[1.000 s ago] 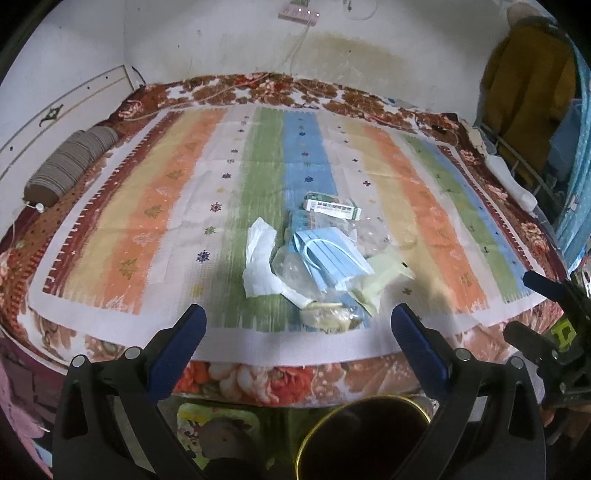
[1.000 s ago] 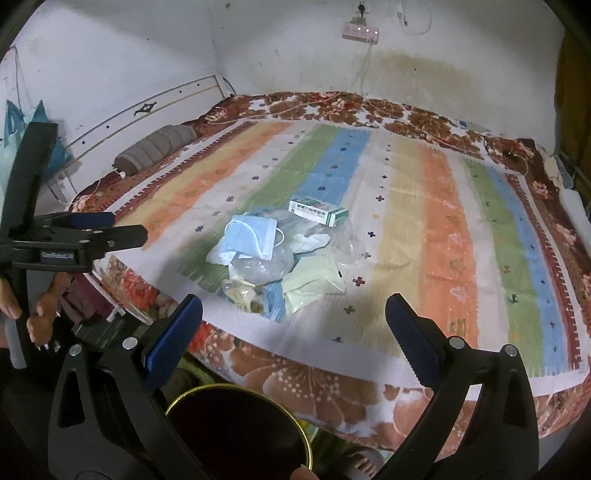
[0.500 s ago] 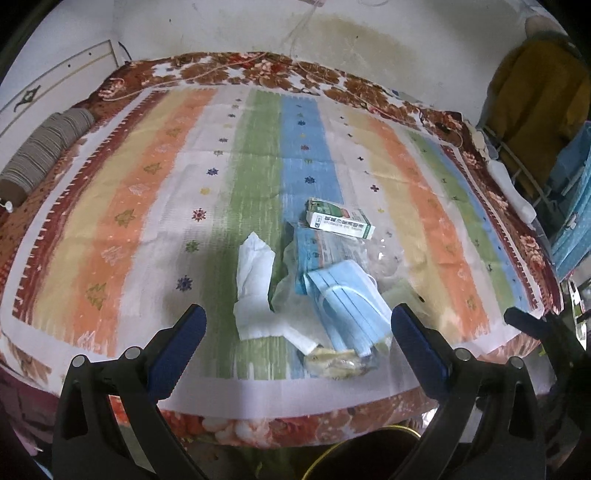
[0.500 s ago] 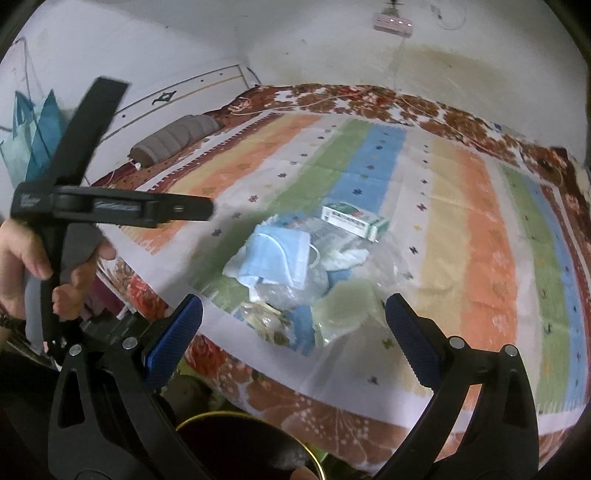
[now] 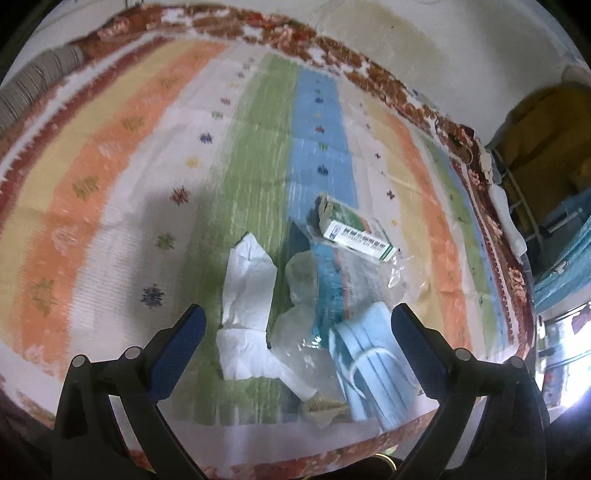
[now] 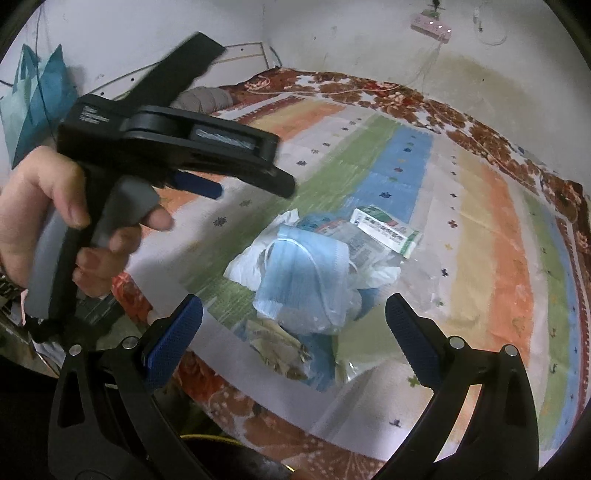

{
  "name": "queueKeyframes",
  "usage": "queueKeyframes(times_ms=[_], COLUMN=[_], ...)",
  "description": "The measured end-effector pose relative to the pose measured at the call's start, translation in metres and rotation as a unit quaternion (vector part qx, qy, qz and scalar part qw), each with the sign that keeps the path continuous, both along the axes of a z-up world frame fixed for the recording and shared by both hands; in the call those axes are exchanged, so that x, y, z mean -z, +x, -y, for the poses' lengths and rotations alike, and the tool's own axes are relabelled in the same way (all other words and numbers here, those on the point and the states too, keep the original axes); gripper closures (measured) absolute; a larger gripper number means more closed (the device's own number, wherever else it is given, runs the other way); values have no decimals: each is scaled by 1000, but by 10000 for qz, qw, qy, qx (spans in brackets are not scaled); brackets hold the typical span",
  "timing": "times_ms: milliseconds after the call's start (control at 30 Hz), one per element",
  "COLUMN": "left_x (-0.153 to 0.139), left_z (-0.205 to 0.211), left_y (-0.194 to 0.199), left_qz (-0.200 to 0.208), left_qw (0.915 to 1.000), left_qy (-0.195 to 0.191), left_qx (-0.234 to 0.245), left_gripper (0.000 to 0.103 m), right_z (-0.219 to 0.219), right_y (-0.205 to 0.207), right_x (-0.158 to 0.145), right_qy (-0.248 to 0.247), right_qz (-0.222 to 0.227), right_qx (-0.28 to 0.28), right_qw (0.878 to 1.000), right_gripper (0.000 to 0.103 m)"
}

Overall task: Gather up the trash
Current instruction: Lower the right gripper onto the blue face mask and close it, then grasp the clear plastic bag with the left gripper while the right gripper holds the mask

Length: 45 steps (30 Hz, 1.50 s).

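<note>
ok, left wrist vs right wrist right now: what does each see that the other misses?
Left wrist only: a yellow garment hanging at the far right, and the white tissue laid out in full.

Right wrist only: the left gripper itself, held in the person's left hand, a power strip on the wall and a teal bag.

Both: the striped bed cover, blue face mask, green-and-white medicine box and clear plastic wrappers. Both grippers are open and empty.

No text is legible. The green-and-white carton (image 5: 354,234), beside the blue face mask (image 5: 369,354), bears blurred print; the clear wrapper's (image 5: 334,291) lettering is likewise unreadable.
</note>
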<state>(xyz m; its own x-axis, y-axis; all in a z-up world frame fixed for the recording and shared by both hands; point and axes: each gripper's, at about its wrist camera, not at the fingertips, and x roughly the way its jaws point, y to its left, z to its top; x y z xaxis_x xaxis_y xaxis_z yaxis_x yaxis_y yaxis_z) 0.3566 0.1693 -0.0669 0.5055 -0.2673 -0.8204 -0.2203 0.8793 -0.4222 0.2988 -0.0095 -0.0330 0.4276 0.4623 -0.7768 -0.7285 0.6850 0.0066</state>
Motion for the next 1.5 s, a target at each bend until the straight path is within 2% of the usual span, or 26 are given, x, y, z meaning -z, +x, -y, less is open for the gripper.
queueKeyframes(times_ms=[133,233,367,467,500,700,767,833,867,1000,1100,1333,1500], left_x=[13,22,33,37,38,45,49,50,49,42,35,18,0], left_z=[-1,-8,-12,-5,-3,10,15,19,20,23,22,14,9], left_y=[15,27,41,49,51,61,61,60,60,56,53,41,26], left_qz=[30,36,-64,-87,-87,-146,-226,-234,-214,-62,43,304,430], left_qw=[9996,9989,9965,9955,9953,9946,9942,9931,9930,9935,9941,9966,9979], left_qy=[-226,-460,-825,-904,-896,-806,-760,-805,-792,-741,-703,-509,-233], left_qx=[170,120,120,280,345,632,724,821,855,867,822,570,431], left_gripper=[6,7,13,20,23,42,54,71,73,93,95,95,95], right_z=[-15,-22,-25,-25,-26,-32,-32,-31,-31,-26,-18,0,10], right_y=[8,18,31,38,40,39,38,36,36,38,43,53,50], right_x=[4,12,20,24,26,33,35,35,35,34,31,20,9], right_qy=[-27,-93,-116,-102,-118,-405,-499,-575,-591,-572,-488,-312,-179], right_qz=[-8,-49,-195,-323,-351,-397,-363,-242,-236,-218,-233,-251,-243], right_qx=[-107,-35,13,55,62,-58,-50,-38,-40,26,147,367,434], right_qw=[9999,9999,9997,9994,9993,9984,9981,9980,9980,9981,9984,9985,9986], right_gripper=[9,10,23,31,37,53,58,66,70,90,96,97,97])
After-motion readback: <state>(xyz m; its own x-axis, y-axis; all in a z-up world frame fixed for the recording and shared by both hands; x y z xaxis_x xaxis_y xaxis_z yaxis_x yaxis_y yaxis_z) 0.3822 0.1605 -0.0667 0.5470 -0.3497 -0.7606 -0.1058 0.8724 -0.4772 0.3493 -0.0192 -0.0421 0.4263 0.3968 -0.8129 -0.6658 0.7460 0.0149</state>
